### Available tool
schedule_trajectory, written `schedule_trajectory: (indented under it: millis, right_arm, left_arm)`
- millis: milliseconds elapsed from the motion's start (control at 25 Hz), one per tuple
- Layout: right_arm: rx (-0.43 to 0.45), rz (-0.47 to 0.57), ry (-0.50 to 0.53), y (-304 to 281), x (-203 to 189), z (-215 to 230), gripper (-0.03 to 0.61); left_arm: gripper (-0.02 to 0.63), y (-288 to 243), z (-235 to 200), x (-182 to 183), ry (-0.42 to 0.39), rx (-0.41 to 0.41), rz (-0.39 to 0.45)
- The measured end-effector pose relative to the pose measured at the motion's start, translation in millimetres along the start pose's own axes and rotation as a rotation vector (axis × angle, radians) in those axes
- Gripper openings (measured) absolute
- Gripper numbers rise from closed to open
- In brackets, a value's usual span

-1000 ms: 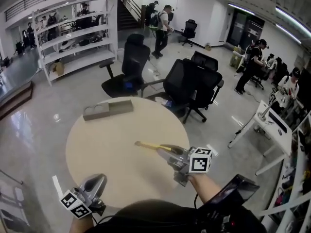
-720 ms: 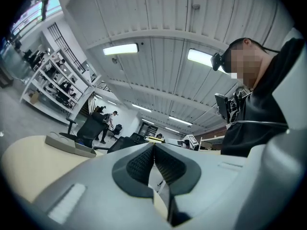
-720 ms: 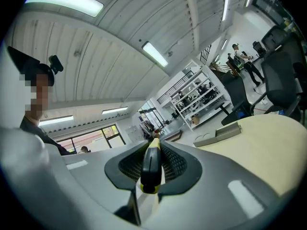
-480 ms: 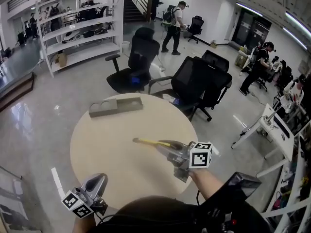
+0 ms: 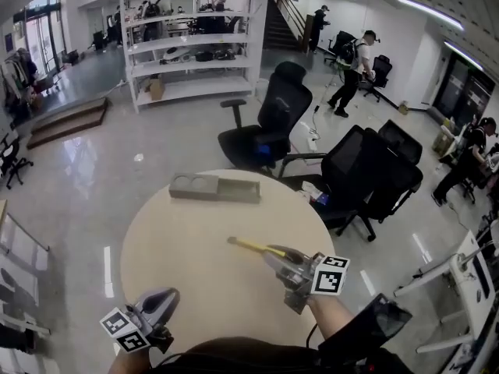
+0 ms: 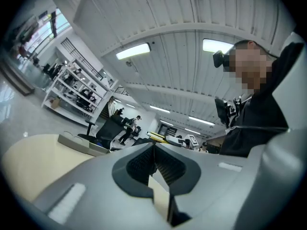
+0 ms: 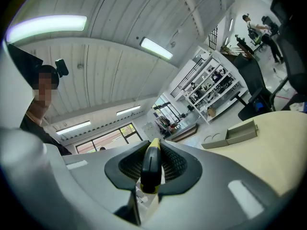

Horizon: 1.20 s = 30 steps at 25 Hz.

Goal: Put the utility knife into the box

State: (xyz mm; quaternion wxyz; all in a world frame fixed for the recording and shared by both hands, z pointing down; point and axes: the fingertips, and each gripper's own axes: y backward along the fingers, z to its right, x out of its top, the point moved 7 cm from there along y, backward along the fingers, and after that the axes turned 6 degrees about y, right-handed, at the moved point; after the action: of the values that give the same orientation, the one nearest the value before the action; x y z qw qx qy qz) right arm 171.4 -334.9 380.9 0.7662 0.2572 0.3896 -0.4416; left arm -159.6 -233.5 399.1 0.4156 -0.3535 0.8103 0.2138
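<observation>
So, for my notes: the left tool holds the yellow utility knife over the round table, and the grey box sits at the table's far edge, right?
No: the right tool holds the utility knife, as the right gripper view shows; the left tool is shut and empty. The box does sit at the round table's far edge.

The utility knife [image 5: 251, 245] is slim, yellow with a black back. It is clamped at its rear end between the fingers of the right gripper [image 5: 274, 255], lower centre-right in the head view. It lies nearly level above the table [image 5: 179, 275], its tip towards the upper left. The box [image 5: 215, 188] is a long, low grey tray, empty. It has two round recesses at its left end and an open rectangular compartment on the right. It rests on the table's far edge, well apart from the knife.
</observation>
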Motion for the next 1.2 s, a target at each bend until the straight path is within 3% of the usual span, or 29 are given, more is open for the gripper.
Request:
schedule_trajectory:
  millis: [160, 400, 520, 880, 1040, 1200]
  right_arm:
    - [0.091, 0.009, -0.015, 18.2, 13.9, 51.9, 0.084]
    - [0.138, 0.014, -0.066, 27.7, 10.4, 79.6, 0.084]
    - [0.107, 0.023, -0.060, 24.8, 3.3, 72.7, 0.084]
    - [-0.086, 0.060, -0.003, -13.0, -13.5, 4.2, 0.084]
    - [-0.067, 0.027, 0.029, -25.9, 4.3, -9.1, 0.084]
    - [-0.062, 0.040, 0.005, -21.2, 4.6, -4.4, 0.084]
  left_arm:
    - [0.005, -49.7, 8.0, -19.5, 0.048, 0.058, 0.069]
    - [0.005, -74.7, 19.5, -22.8, 0.016, 0.135, 0.031]
    - [0.005, -74.9, 7.0, -14.6, 0.009, 0.096, 0.016]
    - [0.005, -56.3, -38.5, 19.4, -0.029, -0.152, -0.076]
    - [0.005, -53.0, -31.7, 31.1, -0.064, -0.174, -0.041]
    - [0.005, -41.5, -33.4, 14.0, -0.009, -0.146, -0.055]
